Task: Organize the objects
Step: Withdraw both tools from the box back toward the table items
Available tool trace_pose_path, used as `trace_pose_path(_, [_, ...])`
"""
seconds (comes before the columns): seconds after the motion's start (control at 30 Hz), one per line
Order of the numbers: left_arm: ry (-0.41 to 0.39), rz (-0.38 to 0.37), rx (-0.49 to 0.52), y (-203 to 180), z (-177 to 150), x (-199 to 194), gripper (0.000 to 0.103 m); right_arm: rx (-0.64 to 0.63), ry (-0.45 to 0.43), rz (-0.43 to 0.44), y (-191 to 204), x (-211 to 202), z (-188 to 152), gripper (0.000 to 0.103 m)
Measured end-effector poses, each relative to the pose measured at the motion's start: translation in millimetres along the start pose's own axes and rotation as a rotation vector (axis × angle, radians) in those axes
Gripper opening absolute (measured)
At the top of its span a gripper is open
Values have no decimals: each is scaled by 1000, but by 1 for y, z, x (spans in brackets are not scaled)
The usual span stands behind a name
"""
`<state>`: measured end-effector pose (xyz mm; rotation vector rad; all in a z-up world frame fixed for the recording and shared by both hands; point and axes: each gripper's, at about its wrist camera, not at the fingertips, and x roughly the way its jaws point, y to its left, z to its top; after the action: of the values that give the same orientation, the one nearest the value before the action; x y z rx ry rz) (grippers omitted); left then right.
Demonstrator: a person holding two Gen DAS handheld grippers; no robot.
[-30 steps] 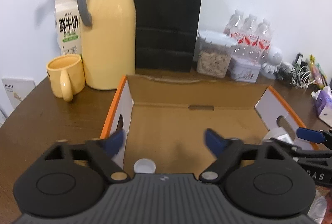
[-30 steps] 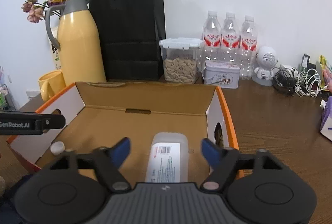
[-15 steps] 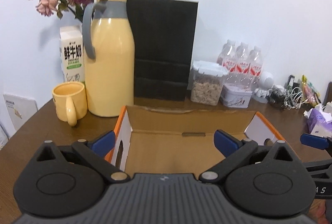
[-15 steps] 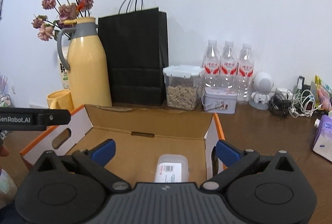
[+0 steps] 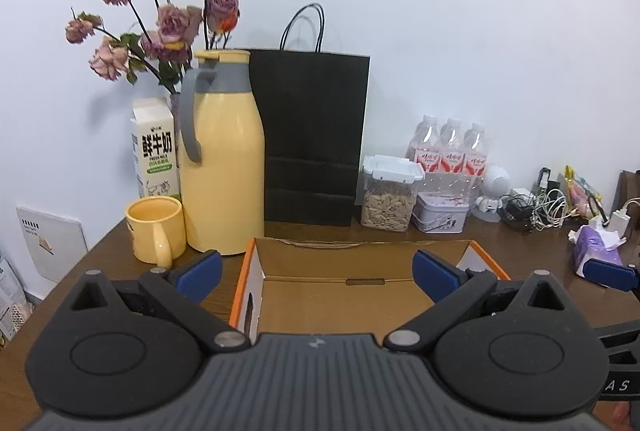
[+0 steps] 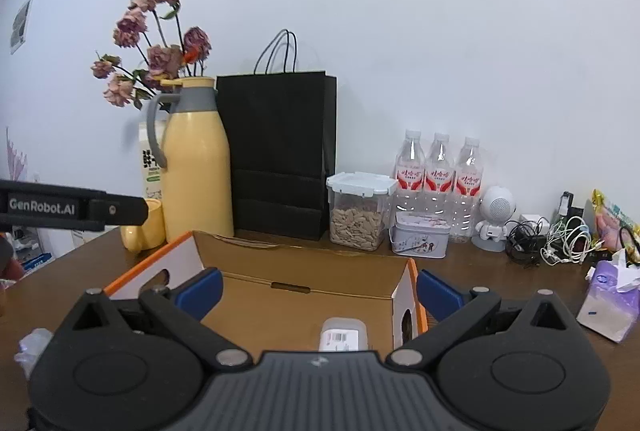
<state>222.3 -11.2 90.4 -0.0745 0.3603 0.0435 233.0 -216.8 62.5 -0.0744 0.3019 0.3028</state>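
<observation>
An open cardboard box [image 5: 344, 259] with orange-edged white flaps sits on the brown table; it also shows in the right wrist view [image 6: 292, 263]. A clear plastic container with a barcode label [image 6: 344, 335] lies inside it near the right wall. My left gripper [image 5: 318, 269] is open and empty, held above the box's near side. My right gripper [image 6: 318, 287] is open and empty, above the box's near right part. The left gripper's arm [image 6: 72, 209] shows at the left of the right wrist view.
Behind the box stand a yellow jug [image 5: 222, 167], a yellow mug [image 5: 154, 229], a milk carton [image 5: 154, 147], a black paper bag [image 5: 314, 135], a seed jar [image 5: 388, 197], a tin [image 5: 440, 217], water bottles [image 5: 452, 151] and cables [image 5: 536, 209]. A tissue pack [image 6: 610, 295] lies right.
Both grippers have pulled up and back from the box and opened wider. The small white cap seen low in the left wrist view is now hidden.
</observation>
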Motion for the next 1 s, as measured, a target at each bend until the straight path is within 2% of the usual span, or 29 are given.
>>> trace_pose_path(0.27, [4,4,-4,8,-7,-44,103,-26,-11,3,13,-52,-7,103])
trace_pose_path(0.47, [33,7,4,17,-26,-73,103,-33,5,13,23,-89,-25,103])
trace_pose_path(0.83, [102,-2,13,27,-78,-112,103,-41,95,30,34,-127,-74,103])
trace_pose_path(1.0, [158,-12,29,29,-108,-124,103,-29,144,29,35,-136,-95,103])
